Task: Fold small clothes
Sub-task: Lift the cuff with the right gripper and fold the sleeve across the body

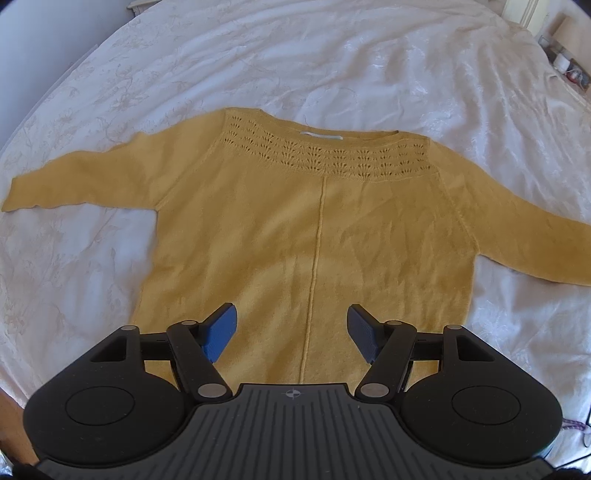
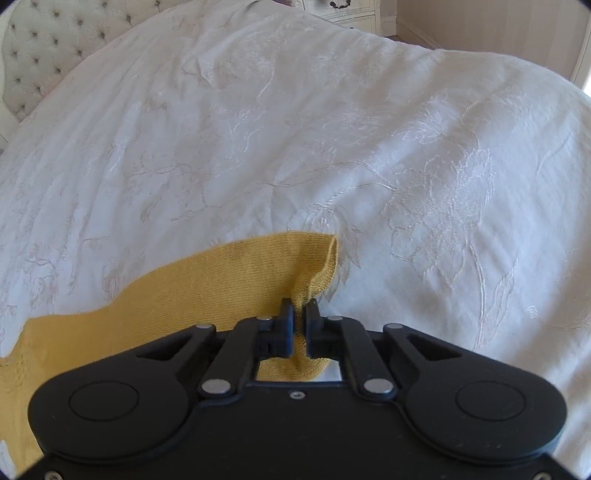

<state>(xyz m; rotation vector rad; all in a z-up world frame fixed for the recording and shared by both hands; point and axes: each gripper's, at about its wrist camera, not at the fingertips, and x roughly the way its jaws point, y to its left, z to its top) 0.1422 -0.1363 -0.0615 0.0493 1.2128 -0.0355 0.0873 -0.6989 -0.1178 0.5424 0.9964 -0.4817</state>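
Note:
A mustard-yellow knit sweater (image 1: 295, 229) lies flat on the white bedspread (image 1: 295, 62), neckline away from me and both sleeves spread out to the sides. My left gripper (image 1: 291, 332) hovers over the sweater's lower body near its centre seam, open, with nothing between its blue pads (image 1: 221, 332). In the right wrist view, my right gripper (image 2: 300, 314) is shut on the end of a sweater sleeve (image 2: 258, 273). The cuff (image 2: 325, 266) bunches up just past the fingertips.
The embroidered white bedspread (image 2: 332, 147) spreads out on all sides. A tufted headboard (image 2: 48, 48) stands at the far left of the right wrist view, and a white dresser (image 2: 340, 14) beyond the bed. Small items sit on a surface (image 1: 569, 66) at the far right.

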